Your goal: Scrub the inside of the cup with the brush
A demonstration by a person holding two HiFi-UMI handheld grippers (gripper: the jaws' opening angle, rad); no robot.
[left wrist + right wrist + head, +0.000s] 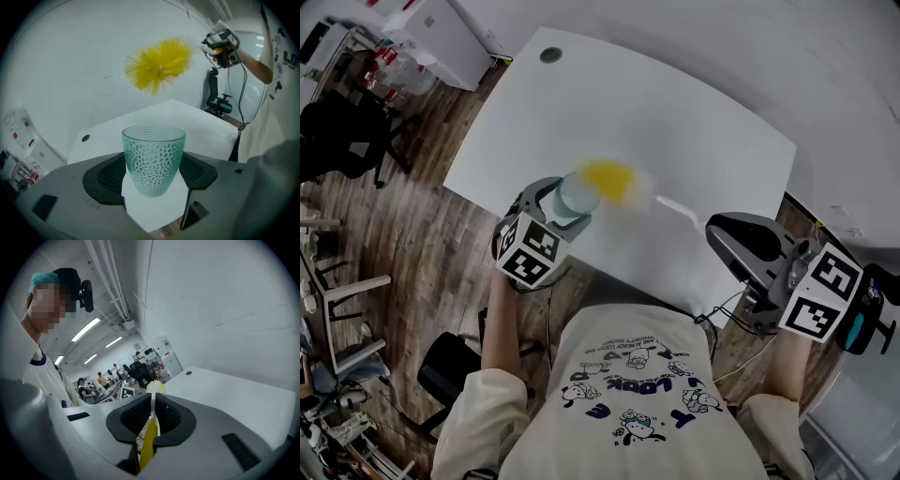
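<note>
A pale green, dimpled see-through cup (153,159) stands upright between the jaws of my left gripper (152,172), which is shut on it. In the head view the cup (575,195) is held over the table's near edge by the left gripper (561,210). The brush's yellow bristle head (158,68) hangs just above and beyond the cup's mouth, outside it. In the head view it is blurred (609,178). My right gripper (152,416) is shut on the brush's yellow handle (148,444). In the head view the right gripper (720,228) is to the cup's right.
The white table (675,131) has a round cable hole (550,54) at its far left corner. A black chair (347,131) and clutter stand on the wooden floor to the left. Several people sit far off in the right gripper view.
</note>
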